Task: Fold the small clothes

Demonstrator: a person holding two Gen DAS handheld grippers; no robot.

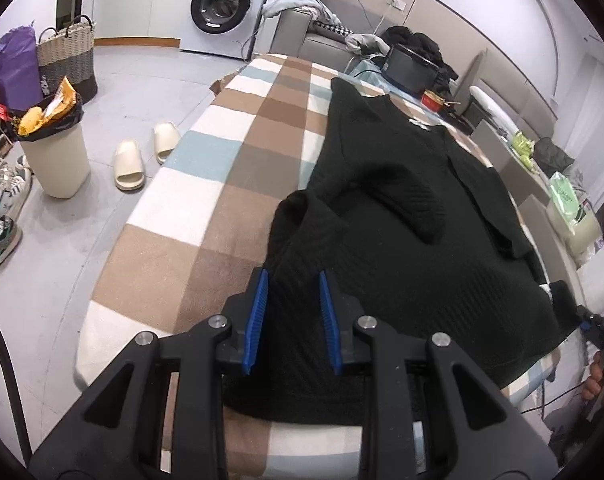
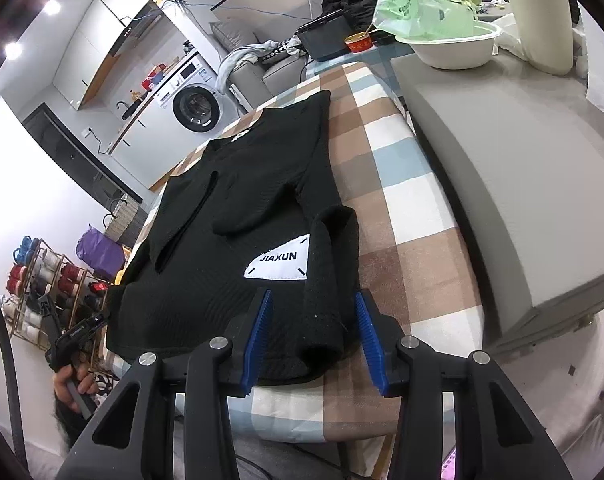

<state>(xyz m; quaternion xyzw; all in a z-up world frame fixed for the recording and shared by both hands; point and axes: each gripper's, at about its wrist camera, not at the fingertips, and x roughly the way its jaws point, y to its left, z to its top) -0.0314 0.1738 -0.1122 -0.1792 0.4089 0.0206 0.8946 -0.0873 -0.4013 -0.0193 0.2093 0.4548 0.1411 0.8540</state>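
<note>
We see a black sweater (image 1: 402,216) spread on a checked blanket (image 1: 229,168), its long axis running from the hem at the bottom of each frame up to the collar near the top, with both sleeves already folded in across the body. In the left wrist view our left gripper (image 1: 293,316) sits at the lower centre, tilted down over the hem's left corner; dark fabric fills the gap between its blue pads (image 1: 257,312), which stand narrow but apart, and we cannot tell whether they pinch the cloth or only hover above it. In the right wrist view our right gripper (image 2: 314,336) hangs over the opposite hem corner, just below the white label (image 2: 279,262); its jaws stand released, with the rolled cuff of the sleeve (image 2: 330,280) lying between the pads and touched by neither. Both hands sit at the near hem, one at each corner, both angled down and forward, so neither is the nearer. We judge that the coming move turns on this: the collar lies straight ahead of the fingers, up the frame, so the hem would have to be taken and carried that way.
</note>
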